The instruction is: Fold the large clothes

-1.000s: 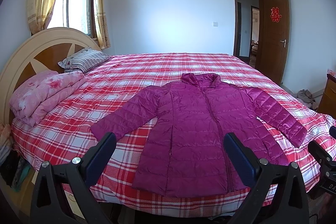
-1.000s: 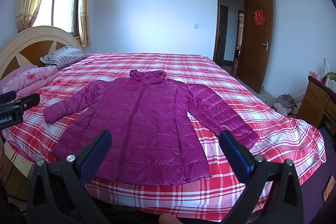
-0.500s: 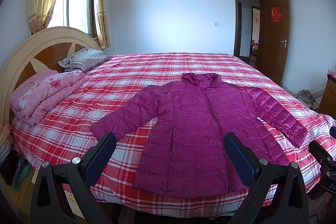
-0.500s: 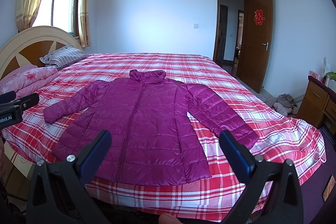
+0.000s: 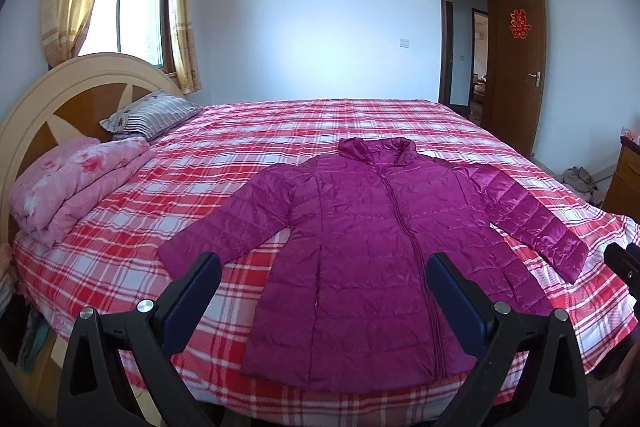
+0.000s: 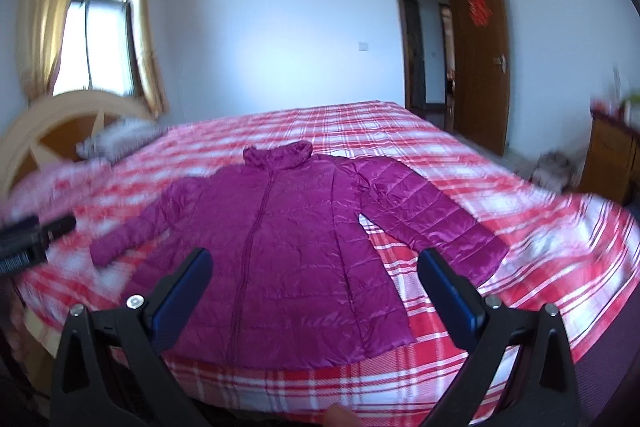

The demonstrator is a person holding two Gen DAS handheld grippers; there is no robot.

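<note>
A magenta quilted jacket [image 5: 372,239] lies flat and zipped on the red plaid bed [image 5: 280,131], collar toward the far side, both sleeves spread out. In the right wrist view the same jacket [image 6: 280,239] fills the middle. My left gripper [image 5: 323,277] is open above the near bed edge, its blue pads either side of the jacket's hem, touching nothing. My right gripper [image 6: 315,273] is open too, held before the hem and the right sleeve [image 6: 432,215]. The left gripper's body [image 6: 28,239] shows at that view's left edge.
A folded pink quilt [image 5: 76,179] and a striped pillow [image 5: 152,113] lie by the round headboard [image 5: 52,99] on the left. An open wooden door [image 5: 516,63] and a wooden cabinet [image 5: 624,179] stand to the right. Clothes [image 5: 580,179] lie on the floor there.
The right wrist view has swung and blurs with motion; the jacket now sits slightly right and nearer in it. The left gripper has barely moved. Both stay open.
</note>
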